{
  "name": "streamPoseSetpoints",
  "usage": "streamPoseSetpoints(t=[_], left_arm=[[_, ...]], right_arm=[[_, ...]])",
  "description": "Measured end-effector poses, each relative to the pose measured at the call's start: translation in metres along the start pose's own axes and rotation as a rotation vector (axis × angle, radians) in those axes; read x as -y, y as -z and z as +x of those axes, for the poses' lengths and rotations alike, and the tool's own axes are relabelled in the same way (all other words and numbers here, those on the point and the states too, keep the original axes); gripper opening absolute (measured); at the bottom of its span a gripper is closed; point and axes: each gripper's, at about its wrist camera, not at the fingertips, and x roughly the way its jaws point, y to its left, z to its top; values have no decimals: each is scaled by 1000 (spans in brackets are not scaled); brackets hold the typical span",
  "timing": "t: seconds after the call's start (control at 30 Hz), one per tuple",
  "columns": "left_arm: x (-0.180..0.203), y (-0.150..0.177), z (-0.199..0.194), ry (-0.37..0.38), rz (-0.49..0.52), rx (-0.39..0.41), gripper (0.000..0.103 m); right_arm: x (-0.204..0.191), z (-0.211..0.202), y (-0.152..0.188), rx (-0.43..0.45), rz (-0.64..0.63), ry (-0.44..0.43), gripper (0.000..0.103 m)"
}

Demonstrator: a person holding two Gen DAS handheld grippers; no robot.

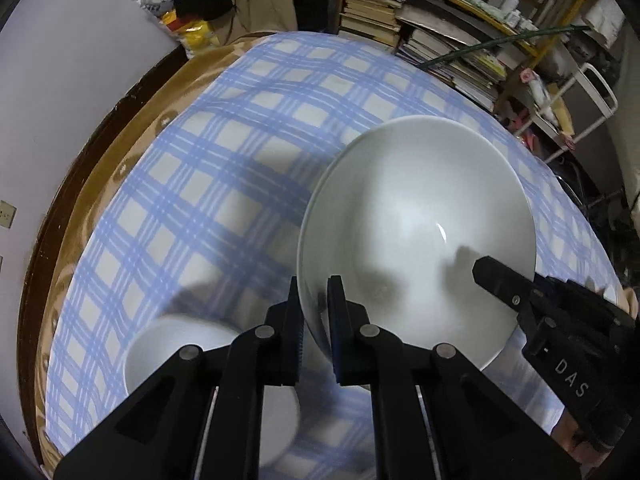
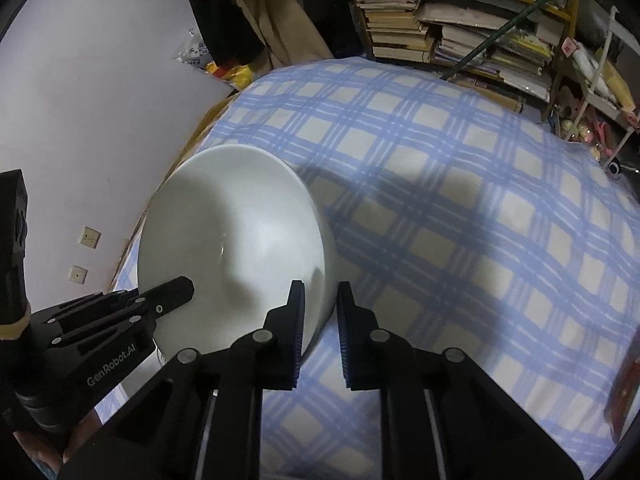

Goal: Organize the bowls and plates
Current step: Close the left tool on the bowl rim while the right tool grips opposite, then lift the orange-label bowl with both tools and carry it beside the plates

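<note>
Holding the large white bowl [image 1: 416, 232] in the air above the checked tablecloth [image 1: 224, 152], tilted, with 2 grippers pinching opposite sides of its rim. Left gripper [image 1: 316, 300] clamping the near rim, 1 finger inside the wall and 1 outside. Right gripper [image 2: 320, 304] straddling the far side the same way, inner finger against the inside wall; outer finger standing very close to the outside, full contact hard to confirm, though judged closed on the bowl.

Probably carrying it toward the smaller white bowl [image 1: 176, 356] sitting on the cloth just below and left of the left gripper, blurred and partly hidden behind the linkage. Nesting a big bowl into a small 1 not working, so setting the large bowl down beside it first looks the better order.

For doing this well: keeping both grips level and moving together, levelling the bowl before lowering, releasing only once the foot is resting flat.

Regarding room: plenty of bare cloth ahead and to the right. Keeping away from the left edge, where the brown blanket [image 1: 132, 140] and dark wooden frame [image 1: 52, 216] are meeting the wall, and from the bookshelf [image 2: 480, 20] beyond the far edge.
</note>
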Motion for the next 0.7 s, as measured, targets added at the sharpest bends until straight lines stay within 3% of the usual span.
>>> streamPoseSetpoints(t=[0.3, 0.5, 0.7], left_arm=[[22, 47, -34, 62, -3, 94, 14], [33, 63, -32, 105, 2, 84, 14], [47, 69, -28, 76, 41, 92, 14]], right_arm=[[5, -48, 36, 98, 36, 18, 17], [13, -66, 63, 148, 34, 40, 17], [31, -64, 81, 175, 72, 9, 17]])
